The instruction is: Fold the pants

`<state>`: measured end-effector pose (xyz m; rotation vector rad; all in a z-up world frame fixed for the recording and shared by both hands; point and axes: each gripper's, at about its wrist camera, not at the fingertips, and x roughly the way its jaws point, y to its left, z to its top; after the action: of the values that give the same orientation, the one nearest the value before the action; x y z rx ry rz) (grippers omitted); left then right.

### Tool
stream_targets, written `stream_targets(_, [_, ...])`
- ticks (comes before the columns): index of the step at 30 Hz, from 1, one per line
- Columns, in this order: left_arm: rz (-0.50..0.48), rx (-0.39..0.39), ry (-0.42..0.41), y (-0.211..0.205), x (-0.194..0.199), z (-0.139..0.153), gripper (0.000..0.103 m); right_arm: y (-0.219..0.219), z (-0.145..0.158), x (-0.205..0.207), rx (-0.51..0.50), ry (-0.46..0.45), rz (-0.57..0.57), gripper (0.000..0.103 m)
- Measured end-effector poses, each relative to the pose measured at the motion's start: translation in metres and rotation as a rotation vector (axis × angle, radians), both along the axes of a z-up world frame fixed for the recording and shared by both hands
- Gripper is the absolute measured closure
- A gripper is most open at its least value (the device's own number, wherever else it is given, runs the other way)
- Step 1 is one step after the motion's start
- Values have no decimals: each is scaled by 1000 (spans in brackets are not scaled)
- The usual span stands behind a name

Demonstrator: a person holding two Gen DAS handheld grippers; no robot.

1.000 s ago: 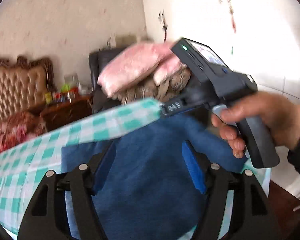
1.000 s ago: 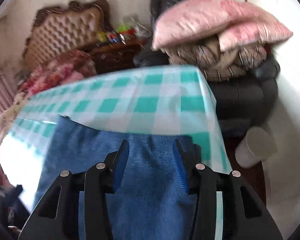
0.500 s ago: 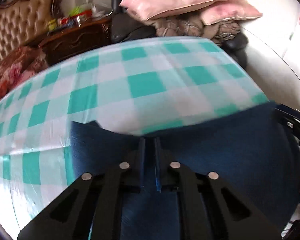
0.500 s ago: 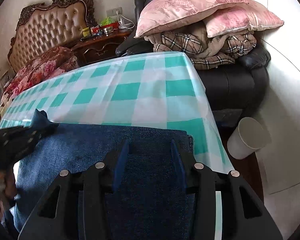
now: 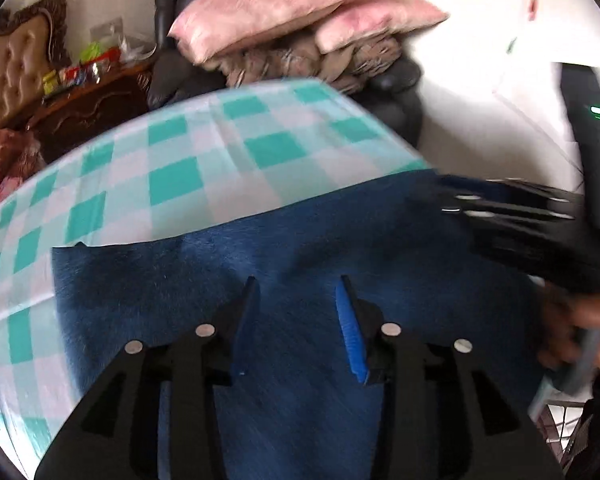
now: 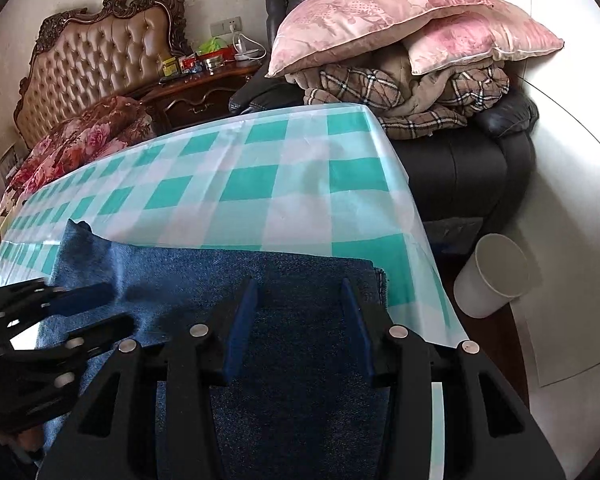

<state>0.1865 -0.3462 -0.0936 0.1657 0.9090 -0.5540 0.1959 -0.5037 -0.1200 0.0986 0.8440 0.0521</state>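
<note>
Left wrist view is smearing with blur, leaving the right hand-held gripper [image 5: 460, 204] hard to read there. Blue denim pants [image 6: 284, 292] are lying folded on the checked, glossy tabletop [image 6: 260, 184], near edge cut off. Both the left hand-held gripper [image 5: 298, 320] and the right one are hovering with blue-padded jaws parted, gripping nothing.

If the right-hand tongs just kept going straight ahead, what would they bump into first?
Most likely the blue pants lying right under the open right tongs, then the checked tablecloth beyond. Depth is hard to judge; if they skim above the table, the dark armchair comes next.
</note>
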Motion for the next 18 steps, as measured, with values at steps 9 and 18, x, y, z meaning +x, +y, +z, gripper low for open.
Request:
stream_targets(9, [19, 2, 28, -2, -41, -2, 35, 28, 32, -47, -25, -71, -31, 58])
stream_targets(18, [113, 111, 6, 25, -85, -11, 2, 45, -14, -105, -131, 28, -147, 48])
